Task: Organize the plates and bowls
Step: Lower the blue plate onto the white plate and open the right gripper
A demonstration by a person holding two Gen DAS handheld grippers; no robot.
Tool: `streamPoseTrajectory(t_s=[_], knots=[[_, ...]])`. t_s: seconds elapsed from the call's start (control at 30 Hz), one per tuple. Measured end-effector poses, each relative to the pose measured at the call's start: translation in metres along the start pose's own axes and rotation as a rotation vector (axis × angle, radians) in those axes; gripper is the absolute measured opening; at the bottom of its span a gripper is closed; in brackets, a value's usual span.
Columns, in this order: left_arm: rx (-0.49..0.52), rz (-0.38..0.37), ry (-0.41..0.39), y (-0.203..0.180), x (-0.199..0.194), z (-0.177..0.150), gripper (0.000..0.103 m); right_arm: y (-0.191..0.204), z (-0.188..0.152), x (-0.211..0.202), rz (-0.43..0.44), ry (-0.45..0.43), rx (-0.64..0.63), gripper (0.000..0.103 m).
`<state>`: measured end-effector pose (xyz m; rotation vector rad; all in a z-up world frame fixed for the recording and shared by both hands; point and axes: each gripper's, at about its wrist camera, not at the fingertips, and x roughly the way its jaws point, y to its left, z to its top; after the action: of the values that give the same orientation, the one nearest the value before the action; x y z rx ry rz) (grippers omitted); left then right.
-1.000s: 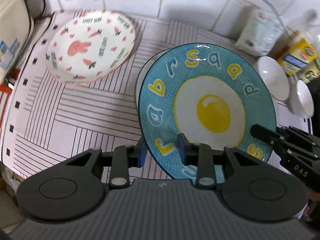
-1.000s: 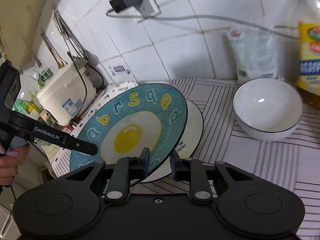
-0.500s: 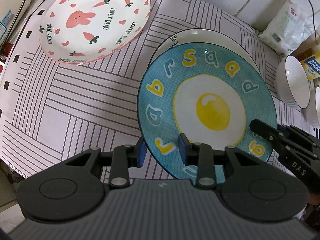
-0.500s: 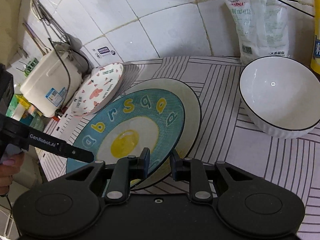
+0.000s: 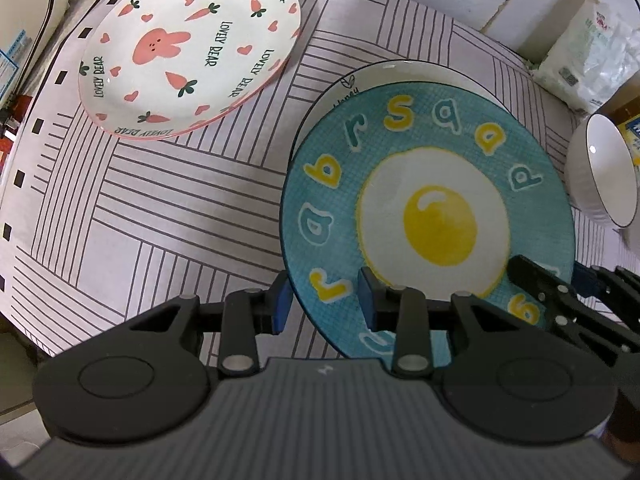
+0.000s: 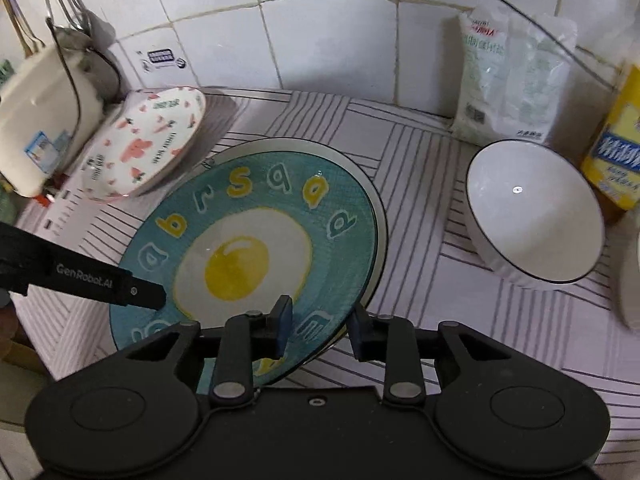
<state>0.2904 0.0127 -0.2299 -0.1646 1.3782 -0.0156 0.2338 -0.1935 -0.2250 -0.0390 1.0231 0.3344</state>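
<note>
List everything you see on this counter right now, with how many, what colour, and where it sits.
Egg plate: one, teal with a yellow yolk, held over the white plate, centre.
White plate: one, white with a dark rim, under the egg plate.
Rabbit plate: one, white with pink rabbit and carrots, back left, tilted against the cooker.
Bowl: one fully seen, white with a dark rim, right side; another white rim at the far right edge.
Rice cooker: one, cream, far left.
Plastic bag: one, clear-white, against the tiled wall.
Yellow pack: one, far right.
Striped cloth: one, white with dark lines, covering the counter.
Left hand-held gripper: black, on the egg plate's near rim.
Right hand-held gripper: black, on the egg plate's near rim.
</note>
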Motion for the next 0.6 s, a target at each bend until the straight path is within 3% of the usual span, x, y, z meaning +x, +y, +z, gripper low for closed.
streamPoseTrajectory(t_s=[0.13, 0.2, 0.27, 0.5, 0.6], knots=[[0.011, 0.000, 0.005, -0.004, 0.001, -0.004, 0.032, 0.003, -0.002, 0.001, -0.052, 0.014, -0.015, 0.035], [0.068, 0.034, -0.009, -0.013, -0.001, -0.008, 0.033, 0.007, -0.004, -0.001, -0.092, 0.035, -0.026, 0.034], [0.088, 0.057, -0.014, -0.018, -0.002, -0.011, 0.033, 0.012, -0.010, -0.002, -0.112, -0.001, -0.048, 0.034], [0.086, 0.007, -0.024, -0.016, -0.019, -0.021, 0.033, -0.003, -0.018, -0.005, -0.015, -0.053, 0.028, 0.028], [0.101, -0.009, -0.032, -0.010, -0.035, -0.027, 0.033, 0.002, -0.023, -0.019, -0.061, -0.088, -0.007, 0.029]])
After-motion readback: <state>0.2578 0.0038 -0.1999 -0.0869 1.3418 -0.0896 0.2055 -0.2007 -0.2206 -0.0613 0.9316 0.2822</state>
